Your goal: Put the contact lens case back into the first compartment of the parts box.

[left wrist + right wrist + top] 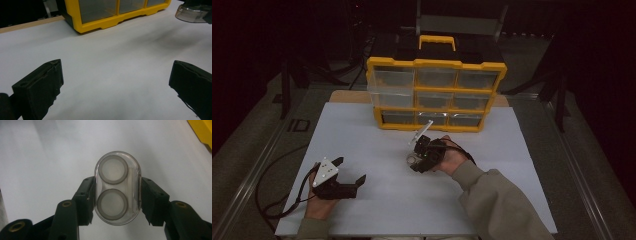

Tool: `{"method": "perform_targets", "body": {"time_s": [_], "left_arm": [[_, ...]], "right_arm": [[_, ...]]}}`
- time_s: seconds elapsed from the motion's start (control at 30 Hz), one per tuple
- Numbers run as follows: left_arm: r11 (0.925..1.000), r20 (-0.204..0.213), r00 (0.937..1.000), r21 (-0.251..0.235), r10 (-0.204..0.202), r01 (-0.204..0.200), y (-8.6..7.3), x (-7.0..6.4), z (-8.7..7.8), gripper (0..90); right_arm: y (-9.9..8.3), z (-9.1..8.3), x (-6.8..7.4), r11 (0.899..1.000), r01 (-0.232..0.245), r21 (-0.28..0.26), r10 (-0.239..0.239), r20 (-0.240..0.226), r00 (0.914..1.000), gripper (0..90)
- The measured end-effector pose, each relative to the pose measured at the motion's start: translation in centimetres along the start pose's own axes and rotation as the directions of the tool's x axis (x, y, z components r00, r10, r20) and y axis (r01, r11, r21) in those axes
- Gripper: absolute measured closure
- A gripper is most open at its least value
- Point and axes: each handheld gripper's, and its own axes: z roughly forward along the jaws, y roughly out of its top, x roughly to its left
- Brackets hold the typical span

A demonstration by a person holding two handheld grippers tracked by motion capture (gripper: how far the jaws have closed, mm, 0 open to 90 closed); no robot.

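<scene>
pinching a clear oval case between its jaws, right tool, left tool spread wide over white table

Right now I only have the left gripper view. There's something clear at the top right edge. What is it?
Observer: A clear oval case, clamped by its long sides in the right tongs.
Operator: Anything inside?
Observer: Two grey rings, lying side by side along the length of the case.
Operator: Where are those tongs relative to the box?
Observer: In the high view they are just in front of the bottom row of drawers of the yellow organizer, about at its middle column.
</scene>
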Motion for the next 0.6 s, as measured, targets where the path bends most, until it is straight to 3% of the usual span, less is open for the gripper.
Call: {"method": "perform_targets", "body": {"time_s": [0.6], "left_arm": [[1.0, 0.0, 1.0, 0.0, 0.0, 0.0, 0.0, 0.0, 0.0, 0.3]], "right_arm": [[0.2, -1.1, -0.5, 1.0, -0.013, -0.011, 0.013, 0.002, 0.9999, 48.7]]}}
